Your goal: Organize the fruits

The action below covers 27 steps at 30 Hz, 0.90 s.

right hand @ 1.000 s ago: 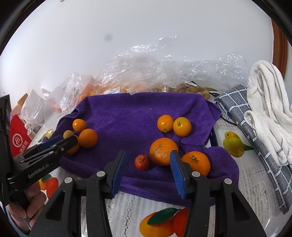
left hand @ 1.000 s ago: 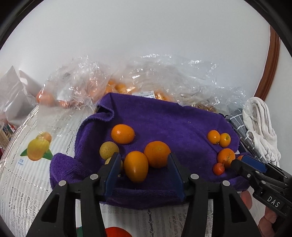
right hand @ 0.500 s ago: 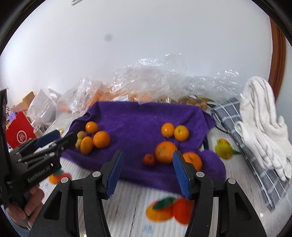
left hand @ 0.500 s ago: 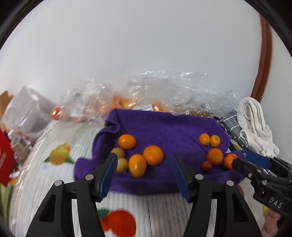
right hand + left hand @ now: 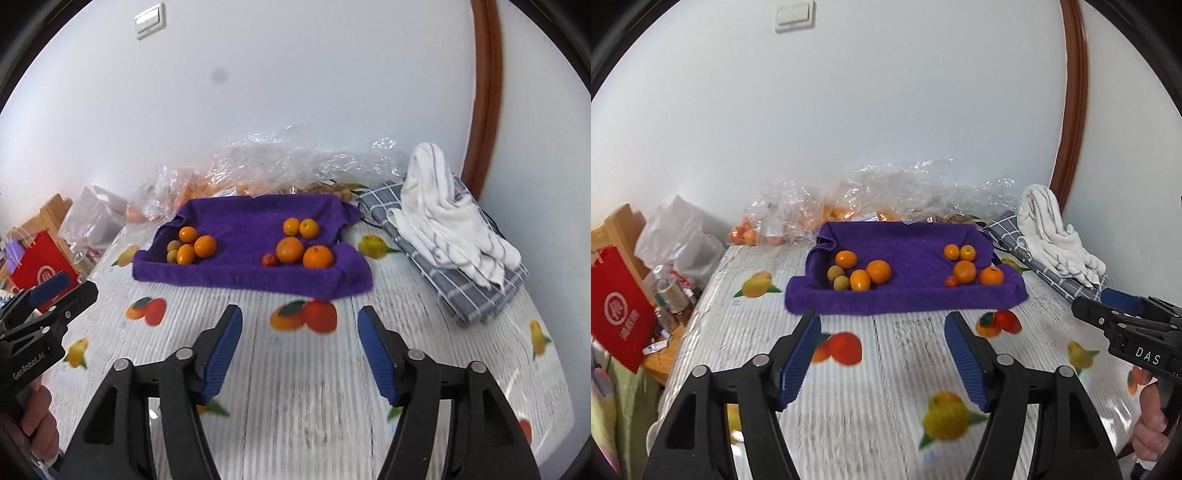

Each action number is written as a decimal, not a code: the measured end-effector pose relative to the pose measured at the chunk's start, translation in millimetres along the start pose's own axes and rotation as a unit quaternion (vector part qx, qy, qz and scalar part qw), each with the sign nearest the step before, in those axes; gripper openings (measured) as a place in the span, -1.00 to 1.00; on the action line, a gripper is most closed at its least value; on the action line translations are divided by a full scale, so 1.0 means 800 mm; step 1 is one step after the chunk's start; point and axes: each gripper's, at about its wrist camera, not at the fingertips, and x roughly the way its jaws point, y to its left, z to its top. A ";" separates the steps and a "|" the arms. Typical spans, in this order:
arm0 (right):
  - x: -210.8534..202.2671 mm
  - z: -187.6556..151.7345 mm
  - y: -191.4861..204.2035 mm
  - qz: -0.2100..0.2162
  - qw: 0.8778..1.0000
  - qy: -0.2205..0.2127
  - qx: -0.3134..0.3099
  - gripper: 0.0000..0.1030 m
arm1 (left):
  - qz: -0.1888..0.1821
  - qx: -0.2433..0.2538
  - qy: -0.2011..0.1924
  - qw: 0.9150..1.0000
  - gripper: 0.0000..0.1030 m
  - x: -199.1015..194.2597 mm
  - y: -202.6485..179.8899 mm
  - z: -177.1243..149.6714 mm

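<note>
A purple towel point(image 5: 908, 295) point(image 5: 236, 273) lies at the back of the table with two clusters of fruit on it. The left cluster point(image 5: 860, 273) point(image 5: 192, 247) has orange citrus and two yellow-green fruits. The right cluster point(image 5: 967, 267) point(image 5: 299, 247) holds several oranges and one small red fruit point(image 5: 270, 260). My left gripper point(image 5: 882, 321) hangs over the tablecloth well short of the towel, jaws opening with nothing between them. My right gripper point(image 5: 299, 317) does the same, jaws opening and empty. Each gripper shows at the edge of the other's view.
Clear plastic bags point(image 5: 886, 199) of fruit lie behind the towel against the wall. A white towel on a grey checked cloth point(image 5: 454, 236) sits at the right. A red bag point(image 5: 617, 317), bottles and a wooden frame stand off the table's left edge. A fruit-print tablecloth point(image 5: 295, 369) covers the table.
Both grippers have pulled back and up from the purple towel, so the fruit looks smaller and farther. Their jaws have spread wider.
</note>
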 end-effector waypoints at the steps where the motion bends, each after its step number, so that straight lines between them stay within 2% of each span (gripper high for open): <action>1: -0.007 -0.004 0.000 0.000 1.000 0.001 -0.001 0.26 | -0.002 0.000 0.001 1.000 0.37 -0.009 -0.002 -0.003; 2: -0.017 -0.009 0.001 -0.005 1.000 0.002 -0.003 0.27 | -0.006 -0.002 -0.001 1.000 0.38 -0.019 -0.003 -0.005; 4: -0.033 -0.018 0.004 -0.015 1.000 -0.005 -0.012 0.58 | 0.001 -0.008 -0.011 1.000 0.47 -0.037 -0.004 -0.009; 6: -0.050 -0.026 0.010 -0.025 0.999 -0.026 -0.029 0.73 | 0.009 -0.009 -0.020 1.000 0.53 -0.052 -0.006 -0.012; 10: -0.081 -0.040 0.016 -0.030 0.997 -0.053 -0.042 0.94 | 0.018 -0.006 -0.023 1.000 0.66 -0.071 -0.010 -0.019; 21: -0.103 -0.049 0.010 -0.008 0.999 -0.048 -0.018 0.95 | 0.022 -0.009 -0.020 1.000 0.69 -0.087 -0.014 -0.029; 27: -0.113 -0.046 0.011 -0.014 0.998 -0.055 -0.024 0.95 | 0.023 -0.018 -0.023 0.999 0.69 -0.094 -0.009 -0.026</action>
